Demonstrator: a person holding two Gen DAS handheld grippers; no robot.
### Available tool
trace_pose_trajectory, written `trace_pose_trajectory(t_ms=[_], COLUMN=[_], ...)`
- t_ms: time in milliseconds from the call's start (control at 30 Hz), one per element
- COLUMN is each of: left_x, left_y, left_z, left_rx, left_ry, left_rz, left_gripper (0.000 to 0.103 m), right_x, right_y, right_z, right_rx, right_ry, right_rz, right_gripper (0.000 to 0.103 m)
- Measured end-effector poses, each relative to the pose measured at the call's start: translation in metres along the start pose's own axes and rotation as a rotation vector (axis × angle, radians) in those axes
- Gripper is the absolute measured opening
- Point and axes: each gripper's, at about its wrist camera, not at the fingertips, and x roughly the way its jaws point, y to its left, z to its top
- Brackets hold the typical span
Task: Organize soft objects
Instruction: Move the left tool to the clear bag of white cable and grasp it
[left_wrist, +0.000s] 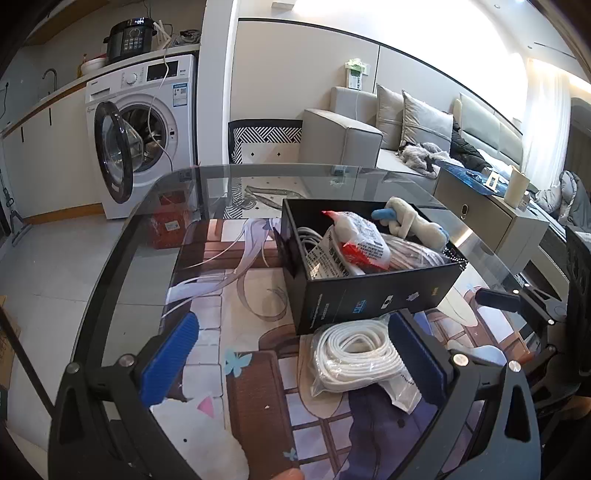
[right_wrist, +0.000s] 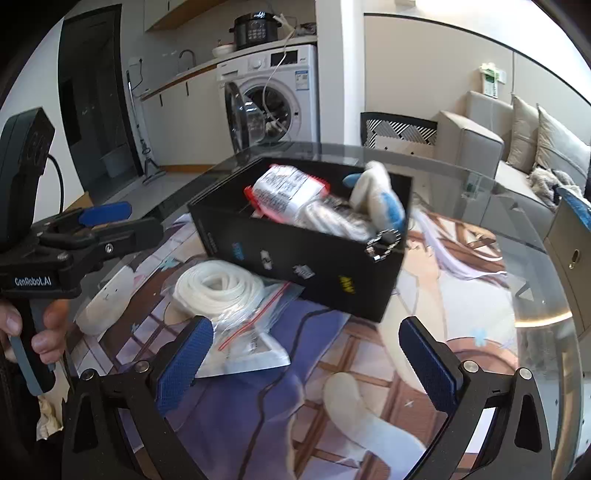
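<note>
- Two claws in view, both spread wide with nothing between the blue pads: left claw (left_wrist: 295, 363) and right claw (right_wrist: 308, 363).
- Left claw hangs low over the glass worktop (left_wrist: 147, 236); its right-side pad (left_wrist: 415, 360) sits just beside the bagged white cord (left_wrist: 356, 360), can't tell if touching.
- Bagged white cord lies on the printed mat (left_wrist: 236, 325), a coil in a clear zip bag, right against the near wall of the black box (left_wrist: 373, 295).
- Right wrist view: same bagged white cord (right_wrist: 218, 288) sits left of centre, bag's red zip line toward the camera, black box (right_wrist: 314, 258) just behind it.
- Right claw is above the printed mat (right_wrist: 369, 362), apart from the bag and the box.
- A hand (right_wrist: 44, 332) grips the left tool's handle at the left edge of the right wrist view.
- Black box is open-topped and holds a red-and-white packet (left_wrist: 354, 240), white cable coils (left_wrist: 410, 251) and a white-and-blue plush toy (left_wrist: 413, 221) leaning on the far-right corner.
- Small black beaded item (right_wrist: 384, 240) hangs at the box's right rim.
- Beyond the worktop: washing machine (left_wrist: 147, 122) with door open, black cooker (left_wrist: 131, 35) on top, grey sofa (left_wrist: 369, 125) to the right.
</note>
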Motion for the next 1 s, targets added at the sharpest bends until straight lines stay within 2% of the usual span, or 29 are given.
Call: trace_pose_trajectory(t_ms=[267, 1000], left_x=[0.004, 0.030], left_y=[-0.004, -0.028], left_z=[-0.003, -0.016], left_rx=[0.006, 0.033], left_ry=[0.026, 0.124], left_rz=[-0.015, -0.066], left_gripper=[0.103, 0.103], right_x=[0.012, 0.015], right_y=[0.014, 0.013], right_z=[-0.006, -0.017], right_rx=[-0.036, -0.094], right_ry=[0.046, 0.099], right_rz=[0.014, 0.011], right_gripper=[0.102, 0.102])
